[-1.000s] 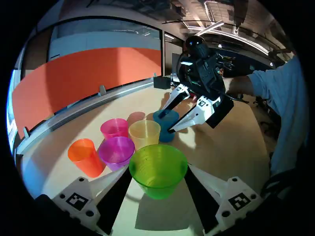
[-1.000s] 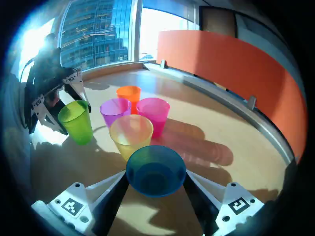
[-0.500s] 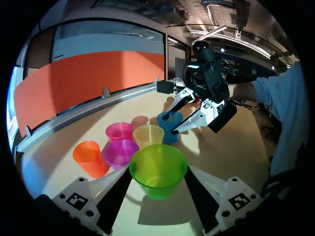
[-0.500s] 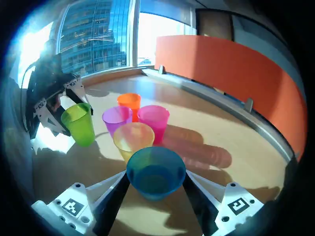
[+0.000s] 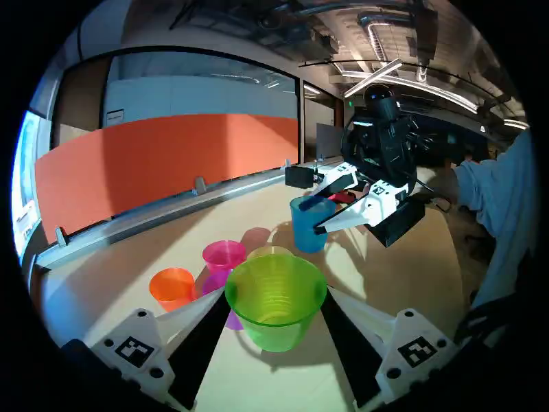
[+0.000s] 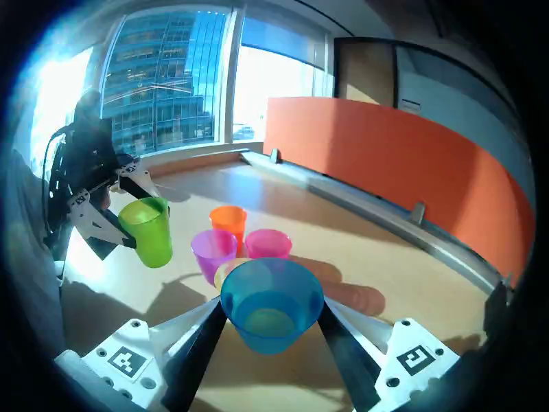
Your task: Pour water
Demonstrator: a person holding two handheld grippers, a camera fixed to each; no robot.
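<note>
In the left gripper view, the translucent green plastic cup [image 5: 276, 302] covers most of the purple plastic cup [image 5: 217, 281] and the yellow plastic cup [image 5: 271, 252] below its rim. A person's light blue sleeve [image 5: 498, 199] is cut off at the right edge.

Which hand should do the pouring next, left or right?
Right, probably: the right gripper holds the blue cup lifted, seemingly with liquid; the green cup in the left gripper looks empty.

Views facing each other, low, sharing cups [image 5: 223, 255]
</note>
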